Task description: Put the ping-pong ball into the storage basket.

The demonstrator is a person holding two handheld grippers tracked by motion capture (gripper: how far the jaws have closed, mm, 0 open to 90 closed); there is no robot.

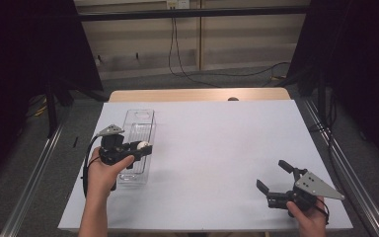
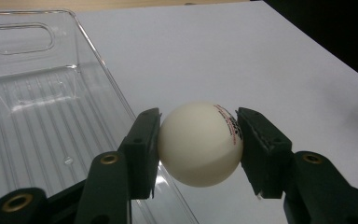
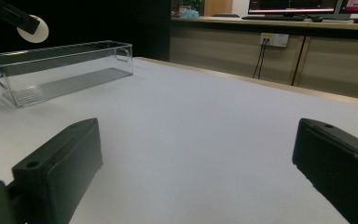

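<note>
White ball: a table-tennis ball (image 2: 200, 143) with red print is sitting clamped between the two black jaws of the left gripper (image 2: 198, 144), low in the middle of the left gripper view.
Left gripper: it is grasping the ball at both sides, and in the high view it (image 1: 140, 147) is hovering at the left of the frame, over the right-hand wall of the bin.
Ball's place: it (image 1: 141, 145) is hanging above the bin's long edge, not yet inside; whether it is touching the rim cannot be told.
Clear bin: a long see-through plastic bin (image 2: 37, 107) with a ribbed floor and a handle slot is lying empty at the upper left of the left gripper view.
Right gripper: it (image 1: 274, 180) is resting released at the lower right of the high view, jaws standing wide with nothing between them, well apart from the bin.
White tabletop: the sheet (image 1: 217, 148) is spreading bare between the two hands.
Step in hand: judging by the pose, the ball is being carried to the bin.
Next move: it is calling for a small shift over the bin's floor, a lowering, then an opening of the jaws.
</note>
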